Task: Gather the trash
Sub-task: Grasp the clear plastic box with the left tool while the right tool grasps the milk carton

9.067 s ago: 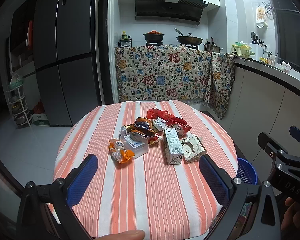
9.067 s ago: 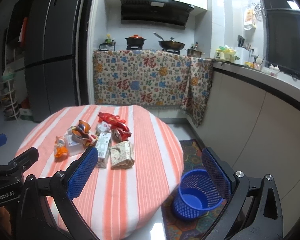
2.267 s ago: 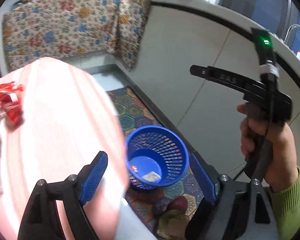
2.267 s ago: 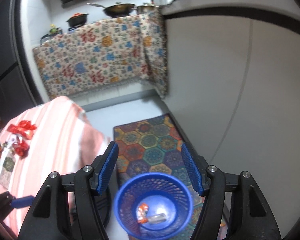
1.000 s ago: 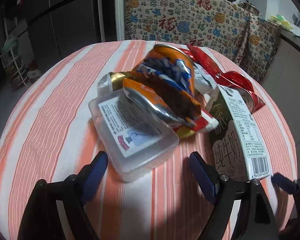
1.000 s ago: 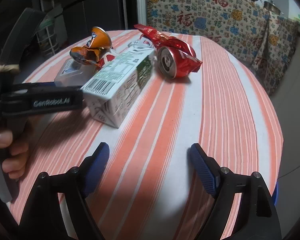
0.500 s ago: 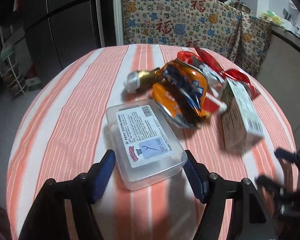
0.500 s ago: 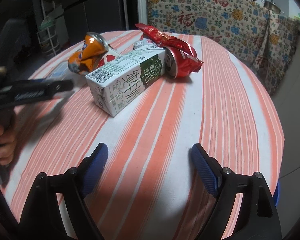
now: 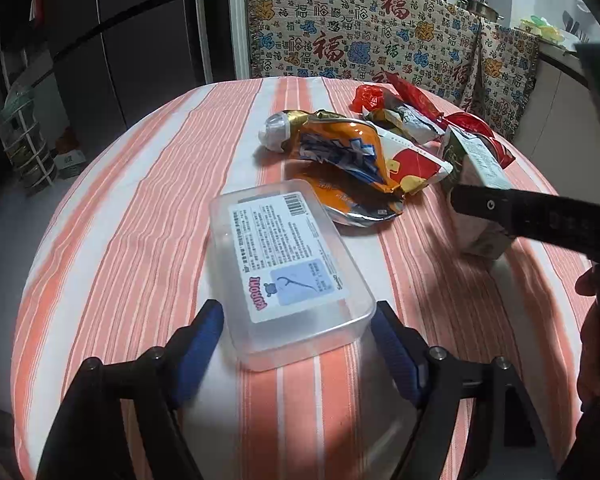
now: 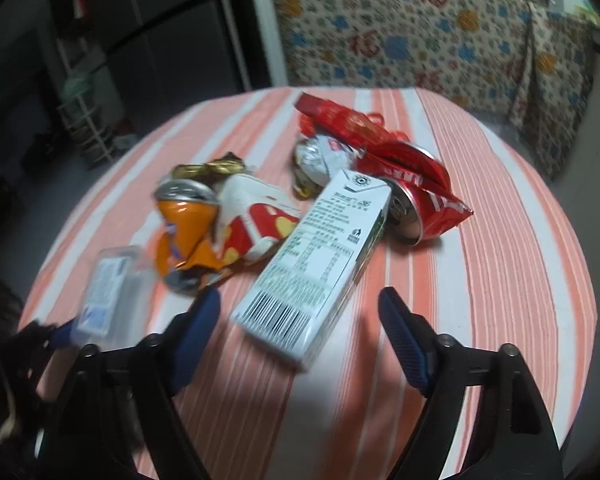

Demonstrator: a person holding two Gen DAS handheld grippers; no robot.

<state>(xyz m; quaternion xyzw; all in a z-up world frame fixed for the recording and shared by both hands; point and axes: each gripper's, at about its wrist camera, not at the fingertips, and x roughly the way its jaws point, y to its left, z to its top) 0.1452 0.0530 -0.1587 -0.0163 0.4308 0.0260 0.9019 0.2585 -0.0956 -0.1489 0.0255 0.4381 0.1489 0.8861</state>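
Low in both frames, my left tool [image 9: 296, 344] spreads around the plastic box [image 9: 286, 268], my right tool [image 10: 300, 328] probably likewise around the blurred carton [image 10: 320, 264], ready to pinch.

Dim indoor light; striped tablecloth [image 9: 148, 184] brightest, surroundings dark beyond it. Left wrist view sharp, soft shadows on cloth. Right wrist view motion-blurred throughout. Both show fisheye bending and black vignette at edges.
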